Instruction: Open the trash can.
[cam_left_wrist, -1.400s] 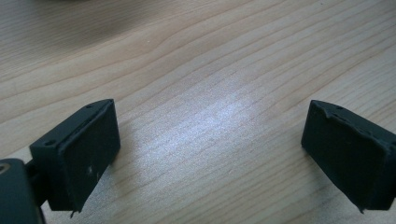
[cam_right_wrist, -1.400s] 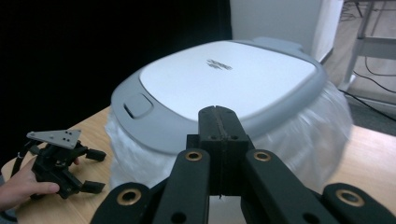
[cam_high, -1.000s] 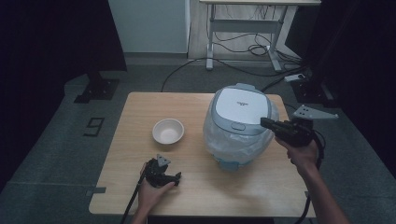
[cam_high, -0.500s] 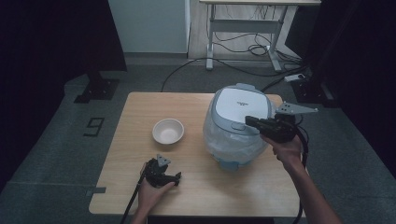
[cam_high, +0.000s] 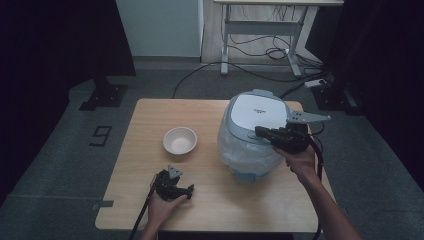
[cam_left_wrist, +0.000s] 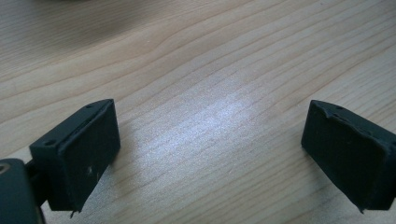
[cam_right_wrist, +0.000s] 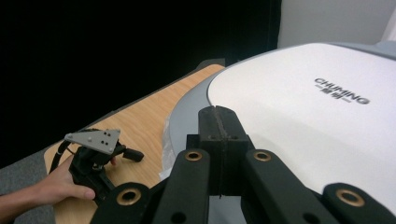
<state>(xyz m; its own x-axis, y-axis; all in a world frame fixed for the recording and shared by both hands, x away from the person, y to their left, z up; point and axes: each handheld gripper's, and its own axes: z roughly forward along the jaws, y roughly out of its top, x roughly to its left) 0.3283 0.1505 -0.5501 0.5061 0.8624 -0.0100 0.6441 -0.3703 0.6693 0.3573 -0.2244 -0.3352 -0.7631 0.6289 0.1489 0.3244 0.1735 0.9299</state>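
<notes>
White-lidded cooker (cam_high: 252, 132), upright, front seemingly near-facing

My views are dim; dark surroundings, soft glare on the counter (cam_left_wrist: 205, 116), my near tool parts blurred.

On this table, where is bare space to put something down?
Free: the far-left corner of the table beyond the bowl, and the near edge between the two forearms. Crowded: the right side, where the rice cooker stands with the right gripper over it.
</notes>
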